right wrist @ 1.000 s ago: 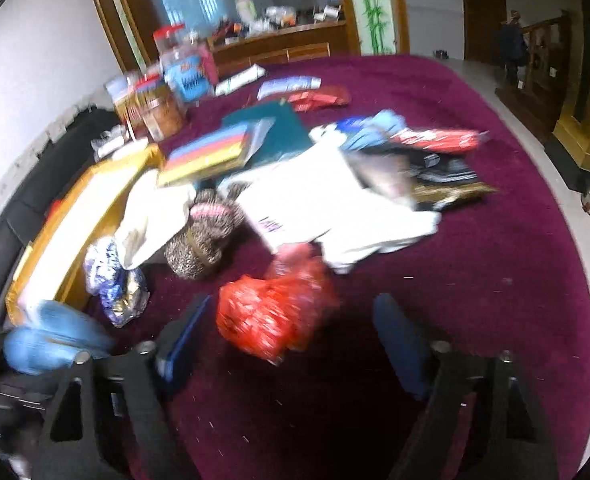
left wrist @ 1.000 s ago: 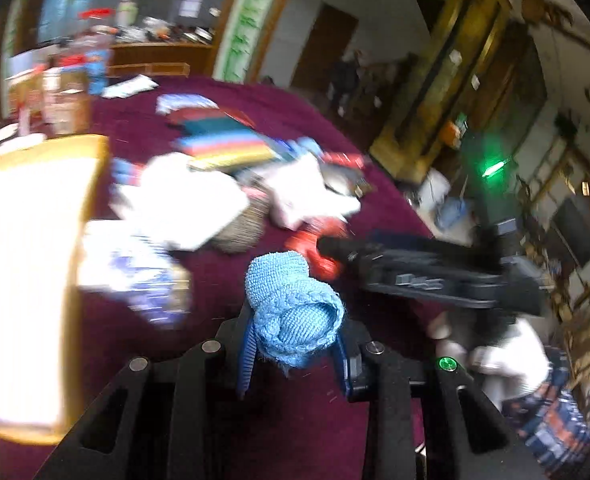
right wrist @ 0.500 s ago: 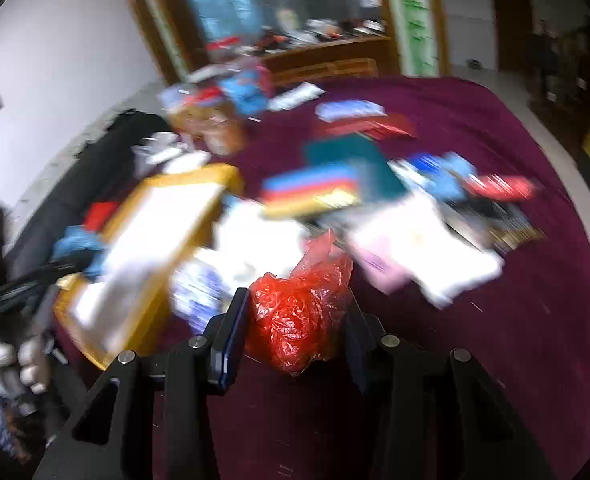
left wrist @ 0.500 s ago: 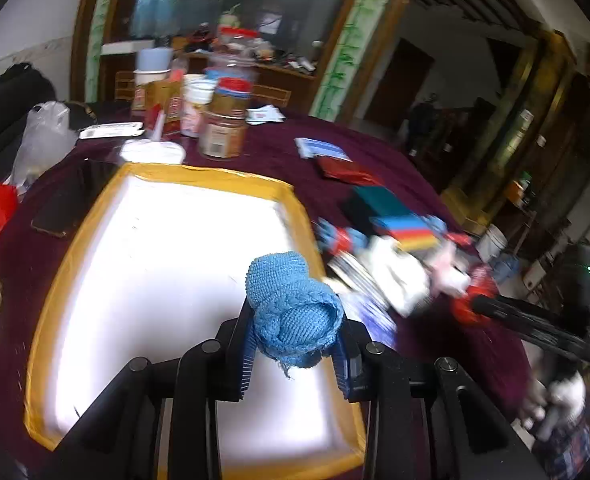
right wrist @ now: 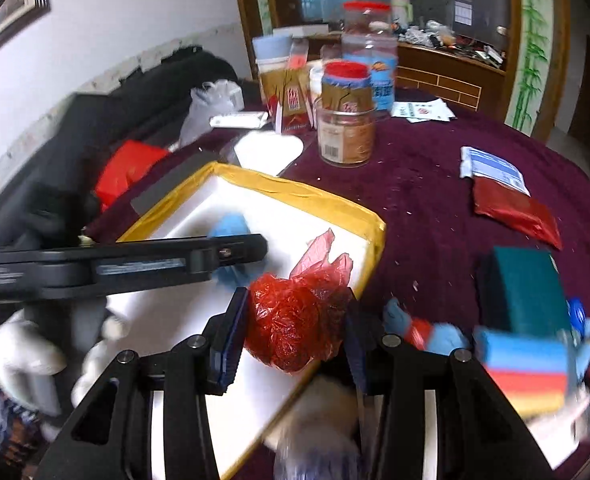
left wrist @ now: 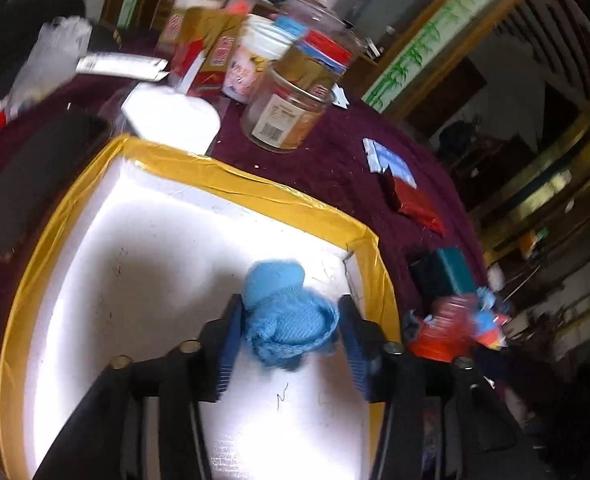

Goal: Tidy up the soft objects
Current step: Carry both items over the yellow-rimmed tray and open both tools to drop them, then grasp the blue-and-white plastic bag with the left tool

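Note:
A blue knitted cloth (left wrist: 283,320) hangs blurred between the fingers of my left gripper (left wrist: 290,308), over the floor of the white foam box with a yellow-taped rim (left wrist: 255,184). The jaws are opening and the pads stand just off the cloth. In the right wrist view the left gripper (right wrist: 235,256) reaches over the same box (right wrist: 295,192) from the left, with the blue cloth (right wrist: 231,226) showing behind it. My right gripper (right wrist: 295,304) is shut on a crumpled red plastic bag (right wrist: 291,320), held over the box's near right corner.
Jars and cartons (right wrist: 347,128) stand behind the box on the maroon cloth. A black slab (left wrist: 35,176) lies to the box's left. A red packet (right wrist: 515,208), a teal book (right wrist: 523,292) and a striped stack (right wrist: 523,368) lie to the right. A white-gloved hand (right wrist: 27,352) holds the left gripper.
Both grippers swung from the pile of items over to the white box. The right one closed on the red bag and carried it along. The left jaws widened around the blue cloth.

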The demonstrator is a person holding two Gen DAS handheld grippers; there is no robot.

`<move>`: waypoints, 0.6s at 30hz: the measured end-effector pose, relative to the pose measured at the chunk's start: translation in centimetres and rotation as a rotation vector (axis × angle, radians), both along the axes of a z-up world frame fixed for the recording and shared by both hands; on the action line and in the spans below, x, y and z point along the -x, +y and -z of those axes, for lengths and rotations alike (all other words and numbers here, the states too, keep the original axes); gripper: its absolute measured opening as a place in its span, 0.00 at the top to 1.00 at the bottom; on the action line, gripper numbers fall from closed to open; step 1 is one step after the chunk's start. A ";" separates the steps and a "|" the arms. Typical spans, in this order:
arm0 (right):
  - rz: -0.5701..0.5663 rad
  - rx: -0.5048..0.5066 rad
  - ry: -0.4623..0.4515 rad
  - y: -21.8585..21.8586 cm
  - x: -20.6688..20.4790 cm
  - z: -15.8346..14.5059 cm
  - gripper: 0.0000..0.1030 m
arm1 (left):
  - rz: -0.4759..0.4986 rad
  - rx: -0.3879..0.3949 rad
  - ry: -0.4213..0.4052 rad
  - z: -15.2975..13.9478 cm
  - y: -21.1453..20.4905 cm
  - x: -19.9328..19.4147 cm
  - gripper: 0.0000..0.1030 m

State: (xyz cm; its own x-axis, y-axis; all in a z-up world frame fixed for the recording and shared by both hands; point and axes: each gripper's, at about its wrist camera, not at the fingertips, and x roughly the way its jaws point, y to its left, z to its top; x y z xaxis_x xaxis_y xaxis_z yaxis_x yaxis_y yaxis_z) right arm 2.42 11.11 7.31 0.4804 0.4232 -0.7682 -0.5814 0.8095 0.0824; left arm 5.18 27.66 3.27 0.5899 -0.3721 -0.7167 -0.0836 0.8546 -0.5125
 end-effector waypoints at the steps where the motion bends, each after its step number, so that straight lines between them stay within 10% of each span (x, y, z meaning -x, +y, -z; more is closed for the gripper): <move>1: -0.004 0.006 0.009 0.3 -0.5 0.4 0.56 | -0.009 0.014 -0.007 -0.1 0.5 0.2 0.44; 10: 0.065 -0.078 0.011 -2.0 -2.2 -0.4 0.38 | -0.026 0.050 -0.077 -2.3 2.0 3.1 0.34; 18: 0.233 -0.232 -0.122 -14.5 4.3 -3.6 0.27 | 0.099 -0.032 -0.161 -5.3 -4.1 7.6 0.28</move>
